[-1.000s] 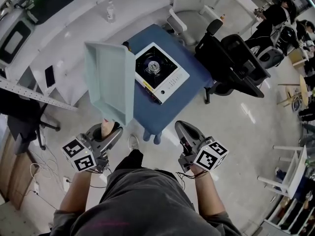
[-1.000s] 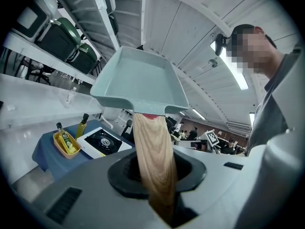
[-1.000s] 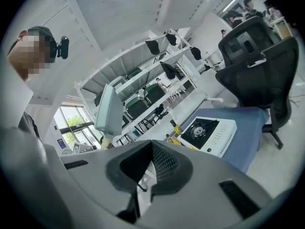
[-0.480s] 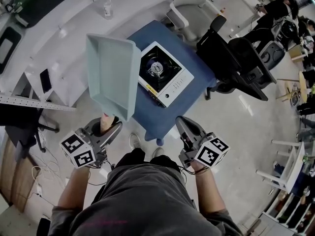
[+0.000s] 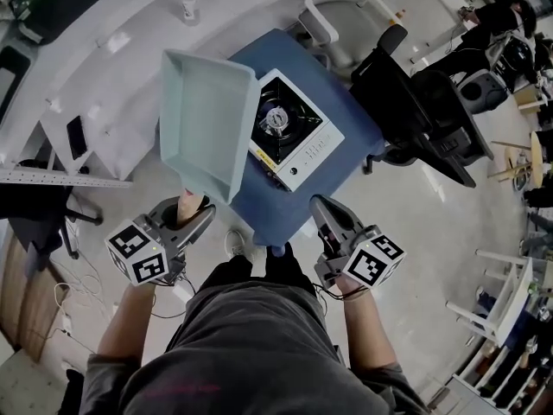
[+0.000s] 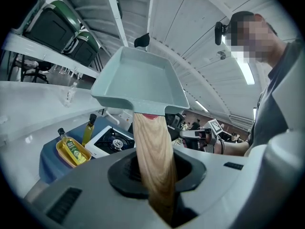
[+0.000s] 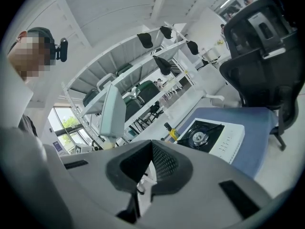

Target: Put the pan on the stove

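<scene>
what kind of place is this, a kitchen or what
Likely an open office or lab workspace, not a kitchen: black office chairs, a long white desk, and the portable stove sits on a small blue table on a bare floor.

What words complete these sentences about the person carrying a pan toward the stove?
The left gripper grips the pan by its ____ handle.
The stove stands on a ____ table.
The right gripper holds ____.
Missing words: wooden; blue; nothing.
</scene>
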Available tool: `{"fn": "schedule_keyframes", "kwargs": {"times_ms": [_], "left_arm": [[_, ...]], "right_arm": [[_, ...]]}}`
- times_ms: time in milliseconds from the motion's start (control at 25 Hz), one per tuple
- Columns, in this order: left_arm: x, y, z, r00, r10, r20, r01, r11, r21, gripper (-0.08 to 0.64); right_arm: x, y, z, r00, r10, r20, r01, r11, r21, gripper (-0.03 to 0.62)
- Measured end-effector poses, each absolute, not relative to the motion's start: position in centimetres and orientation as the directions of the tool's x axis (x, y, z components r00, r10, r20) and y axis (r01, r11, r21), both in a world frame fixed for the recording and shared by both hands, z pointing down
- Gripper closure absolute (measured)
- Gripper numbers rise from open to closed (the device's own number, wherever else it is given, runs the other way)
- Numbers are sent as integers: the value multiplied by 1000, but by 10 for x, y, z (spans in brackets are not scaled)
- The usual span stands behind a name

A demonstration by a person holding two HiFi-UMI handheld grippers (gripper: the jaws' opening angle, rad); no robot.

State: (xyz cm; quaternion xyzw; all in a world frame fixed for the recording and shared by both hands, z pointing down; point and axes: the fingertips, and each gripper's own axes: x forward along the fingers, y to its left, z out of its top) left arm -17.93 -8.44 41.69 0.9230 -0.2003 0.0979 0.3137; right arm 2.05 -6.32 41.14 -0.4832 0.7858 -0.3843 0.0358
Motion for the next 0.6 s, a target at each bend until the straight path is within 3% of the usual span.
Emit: {"fn": "schedule_keyframes", "kwargs": {"times_ms": [600], "left_arm": [[-102,-131,457,835,-355,419,-544,-643,539,476]], "right_arm": [[91,-132,438,-619,-716,323,-678,280,-679,589]]}}
